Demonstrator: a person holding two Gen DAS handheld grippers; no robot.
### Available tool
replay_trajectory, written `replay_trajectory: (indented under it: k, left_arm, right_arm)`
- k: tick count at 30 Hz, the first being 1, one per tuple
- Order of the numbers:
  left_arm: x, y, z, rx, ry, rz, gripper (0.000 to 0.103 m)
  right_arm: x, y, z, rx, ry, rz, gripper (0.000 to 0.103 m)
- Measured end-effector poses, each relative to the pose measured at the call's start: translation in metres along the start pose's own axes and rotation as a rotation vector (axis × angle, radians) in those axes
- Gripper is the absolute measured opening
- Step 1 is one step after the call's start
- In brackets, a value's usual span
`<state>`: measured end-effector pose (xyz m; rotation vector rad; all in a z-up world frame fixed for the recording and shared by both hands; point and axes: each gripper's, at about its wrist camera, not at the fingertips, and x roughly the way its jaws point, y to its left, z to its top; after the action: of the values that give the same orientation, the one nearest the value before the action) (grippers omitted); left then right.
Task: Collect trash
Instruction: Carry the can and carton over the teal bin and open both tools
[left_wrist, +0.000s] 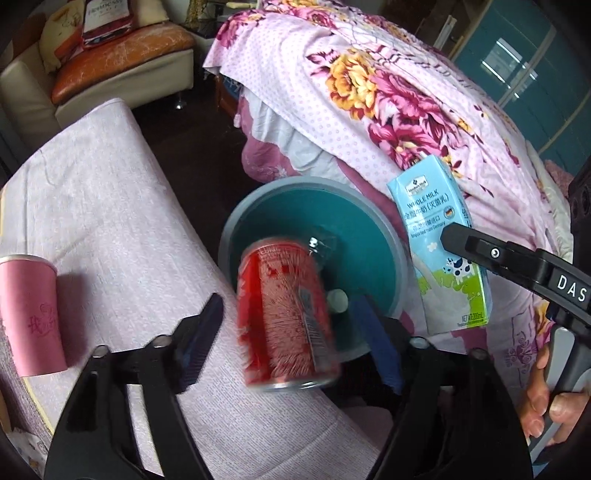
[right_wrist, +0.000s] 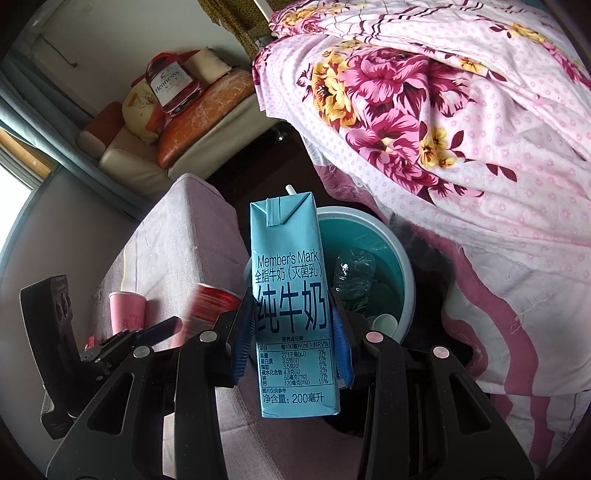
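Note:
A red can, motion-blurred, is between my left gripper's spread fingers, touching neither, over the near rim of a teal bin. The left gripper is open. My right gripper is shut on a light-blue milk carton with a straw and holds it upright beside the bin. The carton also shows in the left wrist view, with the right gripper clamped on it. A crushed clear bottle and a white cap lie in the bin. The can shows in the right wrist view.
A pink paper cup stands on a cloth-covered table at the left. A floral-covered bed runs along the right. A sofa with cushions and a bag stands at the back.

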<state>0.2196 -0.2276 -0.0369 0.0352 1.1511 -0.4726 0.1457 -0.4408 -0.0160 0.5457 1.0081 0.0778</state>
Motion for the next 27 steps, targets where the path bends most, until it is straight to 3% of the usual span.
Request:
replay_trajectory:
  k: [16,18,23,27]
  left_arm:
    - [-0.022,0.028,-0.02,-0.068,-0.012,-0.012,0.08]
    - [-0.025,0.031,-0.023,-0.076,-0.012,-0.014,0.084]
    - [-0.036,0.038,-0.032,-0.093,-0.033,-0.006,0.089]
    - [-0.046,0.048,-0.043,-0.121,-0.036,-0.005,0.089]
  right_arm:
    - [0.021,0.013,0.0,0.007,0.034,-0.04,0.038]
    - [0.021,0.014,-0.001,0.013,0.035,-0.048,0.056]
    - [0.017,0.021,-0.005,0.002,0.027,-0.065,0.071]
    - [0.016,0.034,-0.012,-0.022,0.043,-0.077,0.075]
